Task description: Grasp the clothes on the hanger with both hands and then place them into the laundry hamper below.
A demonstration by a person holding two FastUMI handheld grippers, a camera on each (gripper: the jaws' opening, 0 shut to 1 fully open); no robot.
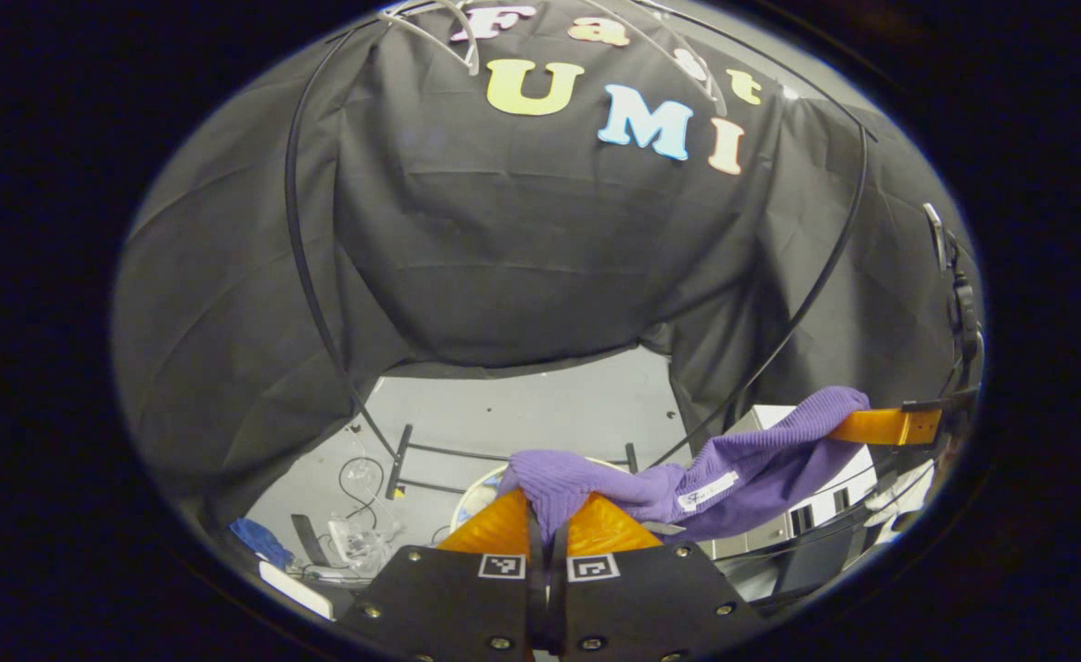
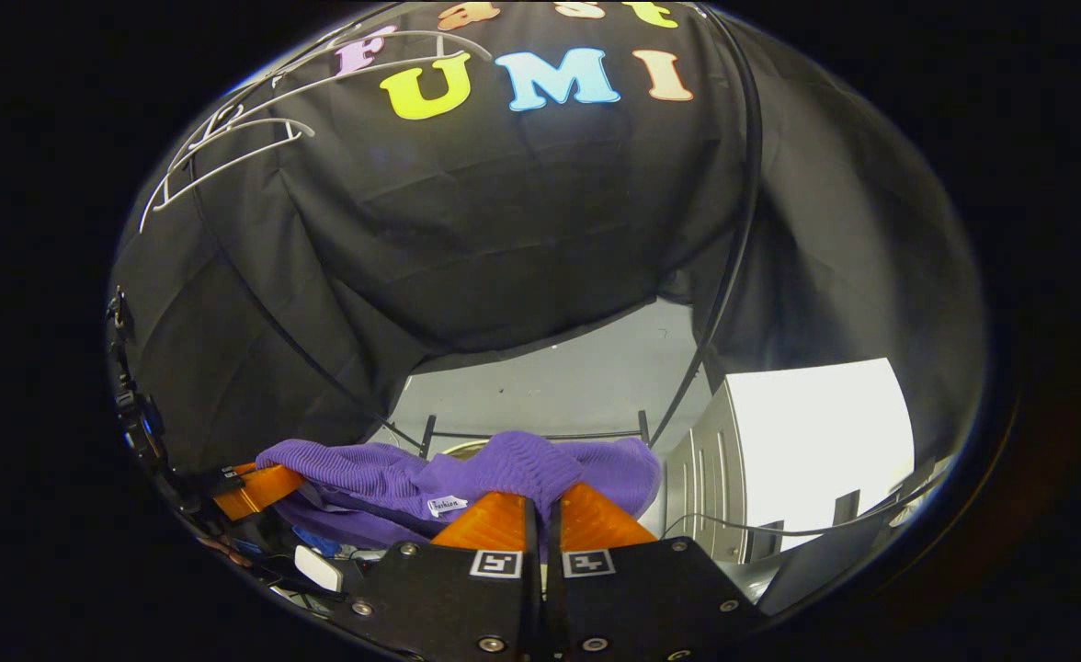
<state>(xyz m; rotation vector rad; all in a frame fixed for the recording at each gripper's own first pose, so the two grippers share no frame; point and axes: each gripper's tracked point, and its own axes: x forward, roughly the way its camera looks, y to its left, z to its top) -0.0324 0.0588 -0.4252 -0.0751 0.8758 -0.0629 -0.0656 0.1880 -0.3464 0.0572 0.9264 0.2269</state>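
Above hamper (image 1: 481, 487): tool-clamped purple garment (image 1: 688, 478).

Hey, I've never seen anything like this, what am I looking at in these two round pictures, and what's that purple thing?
These are two handheld grippers, one in each of a person's hands. Each carries a wide-angle camera looking forward along its own two fingers, which is why the pictures look round and bent.

In the left gripper view, the left gripper is at the bottom, closed on a purple knitted garment. Far right in that view, the other gripper pinches the garment's other end.

In the right gripper view, the right gripper is likewise closed on the same garment, which stretches between the two.

Behind is the booth's black cloth wall. White hangers hang up top, now bare. Below is grey floor with a black rack base; a pale round rim just behind the garment may be the hamper, but it is mostly hidden.
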